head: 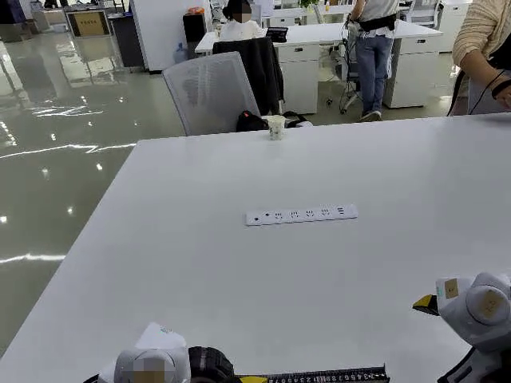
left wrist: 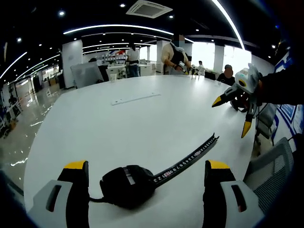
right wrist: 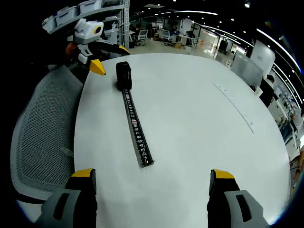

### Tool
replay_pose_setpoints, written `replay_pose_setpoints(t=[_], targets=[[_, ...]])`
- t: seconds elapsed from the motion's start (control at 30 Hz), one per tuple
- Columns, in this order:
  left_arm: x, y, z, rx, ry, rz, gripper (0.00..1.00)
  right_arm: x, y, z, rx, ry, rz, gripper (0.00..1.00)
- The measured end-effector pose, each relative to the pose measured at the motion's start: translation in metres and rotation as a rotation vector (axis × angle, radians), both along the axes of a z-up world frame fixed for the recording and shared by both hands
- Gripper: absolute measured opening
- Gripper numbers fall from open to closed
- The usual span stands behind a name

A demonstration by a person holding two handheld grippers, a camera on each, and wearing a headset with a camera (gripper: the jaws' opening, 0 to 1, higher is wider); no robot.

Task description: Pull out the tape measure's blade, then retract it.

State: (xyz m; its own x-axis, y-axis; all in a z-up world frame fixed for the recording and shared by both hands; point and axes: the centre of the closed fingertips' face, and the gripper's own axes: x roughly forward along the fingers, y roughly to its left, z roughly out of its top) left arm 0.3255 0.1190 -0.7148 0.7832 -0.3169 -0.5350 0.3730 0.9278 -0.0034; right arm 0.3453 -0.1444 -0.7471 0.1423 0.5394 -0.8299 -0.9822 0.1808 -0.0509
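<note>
The black tape measure case (left wrist: 128,185) lies on the white table (left wrist: 118,128), between the two jaws of my left gripper (left wrist: 142,165). That gripper is open and does not touch the case. The blade (left wrist: 187,159) lies pulled out flat on the table; its hooked end (right wrist: 146,161) is just ahead of my right gripper (right wrist: 149,178), which is open and holds nothing. In the head view the case (head: 209,365) and blade (head: 327,376) sit at the near edge, with the left gripper (head: 152,363) beside the case and the right gripper (head: 447,307) off the blade's tip.
A white power strip (head: 301,214) is set into the table's middle. A paper cup (head: 275,126) stands at the far edge, with a grey mesh chair (head: 211,92) behind it. A person (head: 483,56) stands at the far right corner. Others are at desks beyond.
</note>
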Motion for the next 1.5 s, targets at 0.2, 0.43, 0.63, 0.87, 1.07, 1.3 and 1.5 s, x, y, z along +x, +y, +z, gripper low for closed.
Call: replay_pose_setpoints(t=[0.2, 0.43, 0.63, 0.87, 1.07, 1.3, 1.5], targets=[[-0.003, -0.003, -0.012, -0.069, 0.039, 0.052, 0.99, 0.003, 0.005, -0.009, -0.02, 0.011, 0.037, 0.99], [-0.005, -0.001, -0.024, -0.06, 0.042, 0.104, 0.99, 0.004, 0.012, -0.02, -0.045, 0.026, 0.075, 0.99], [0.0, 0.01, -0.032, -0.033, 0.017, 0.178, 0.99, 0.004, 0.016, -0.033, -0.077, 0.036, 0.115, 0.96], [0.007, 0.016, -0.033, -0.066, -0.018, 0.243, 0.99, 0.001, 0.019, -0.047, -0.112, 0.052, 0.145, 0.92], [0.009, 0.024, -0.035, -0.069, -0.046, 0.274, 0.99, 0.001, 0.026, -0.047, -0.103, 0.061, 0.165, 0.84], [0.006, 0.028, -0.033, -0.05, -0.11, 0.273, 0.99, -0.005, 0.025, -0.054, -0.124, 0.084, 0.223, 0.62], [0.003, 0.027, -0.039, -0.056, -0.091, 0.272, 0.99, -0.006, 0.025, -0.056, -0.125, 0.098, 0.237, 0.46]])
